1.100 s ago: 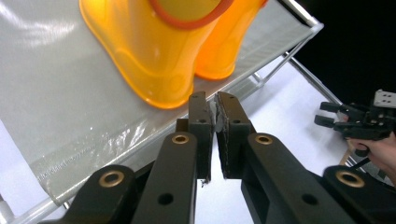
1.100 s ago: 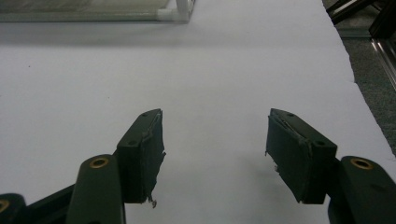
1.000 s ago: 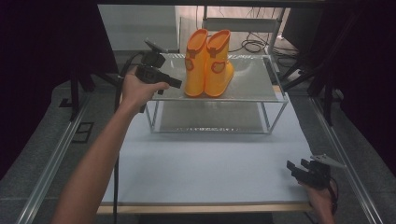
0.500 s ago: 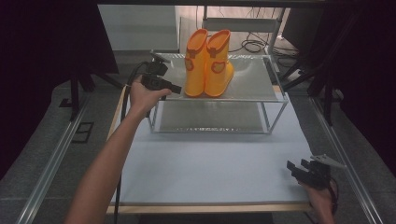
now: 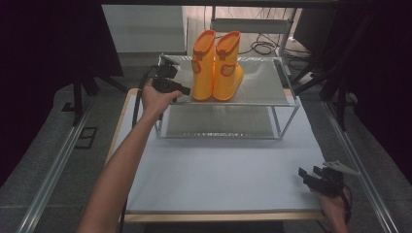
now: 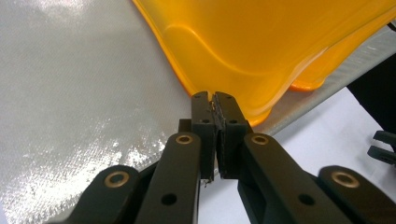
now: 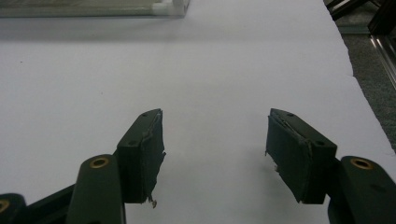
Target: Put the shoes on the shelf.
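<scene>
A pair of orange rubber boots (image 5: 216, 65) stands upright on the top shelf of a metal rack (image 5: 262, 85). My left gripper (image 5: 186, 91) sits at that shelf's left front edge, beside the left boot. In the left gripper view its jaws are shut (image 6: 214, 97) with nothing between them, and the tips are right at the rim of the boot's orange sole (image 6: 261, 42). My right gripper (image 5: 308, 172) rests low at the table's front right corner. In the right gripper view it stands open (image 7: 215, 154) over bare white tabletop.
The rack has a lower mesh shelf (image 5: 218, 121) and thin metal legs, and stands at the back of the white table (image 5: 218, 170). Dark stands and cables lie beyond the table. A rack foot (image 7: 168, 7) is far ahead of the right gripper.
My left hand has come down and slightly nearer, bringing its gripper from above the shelf to shelf level beside the boot. The right gripper has stayed put.
</scene>
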Demonstrator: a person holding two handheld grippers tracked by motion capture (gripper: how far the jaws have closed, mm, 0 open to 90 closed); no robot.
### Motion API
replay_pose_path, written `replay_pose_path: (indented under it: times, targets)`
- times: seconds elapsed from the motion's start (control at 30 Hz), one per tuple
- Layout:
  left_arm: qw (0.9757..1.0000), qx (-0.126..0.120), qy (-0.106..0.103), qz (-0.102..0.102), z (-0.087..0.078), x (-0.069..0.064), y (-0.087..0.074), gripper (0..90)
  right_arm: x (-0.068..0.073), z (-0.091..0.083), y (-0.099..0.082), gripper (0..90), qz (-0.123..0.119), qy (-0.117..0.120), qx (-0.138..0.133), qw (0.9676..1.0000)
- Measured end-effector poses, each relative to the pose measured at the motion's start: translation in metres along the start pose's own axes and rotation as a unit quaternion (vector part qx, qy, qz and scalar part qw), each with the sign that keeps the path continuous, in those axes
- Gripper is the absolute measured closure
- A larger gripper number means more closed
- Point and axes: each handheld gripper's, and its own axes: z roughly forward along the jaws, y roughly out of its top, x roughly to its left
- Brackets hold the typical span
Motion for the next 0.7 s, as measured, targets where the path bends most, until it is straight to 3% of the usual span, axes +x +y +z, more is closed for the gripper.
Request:
replay_pose_path:
  times: [0.13,0.27,0.43,0.7]
  targets:
    - [1.0,-0.002,-0.007,0.002,-0.007,-0.001,-0.002,87.2,-0.002,0.002,-0.001,36.4,0.003,-0.001,0.003,1.0]
    - [1.0,0.001,0.003,-0.004,-0.01,0.003,-0.001,87.3,0.001,0.002,-0.001,36.4,0.0,0.0,0.004,1.0]
    - [0.9999,0.003,0.009,-0.012,-0.001,0.007,0.0,87.5,0.003,0.001,0.0,36.4,-0.002,0.002,0.001,1.0]
    - [0.9998,0.006,0.001,-0.018,0.017,0.005,0.003,88.0,-0.005,-0.001,0.0,36.4,0.007,-0.002,-0.001,1.0]
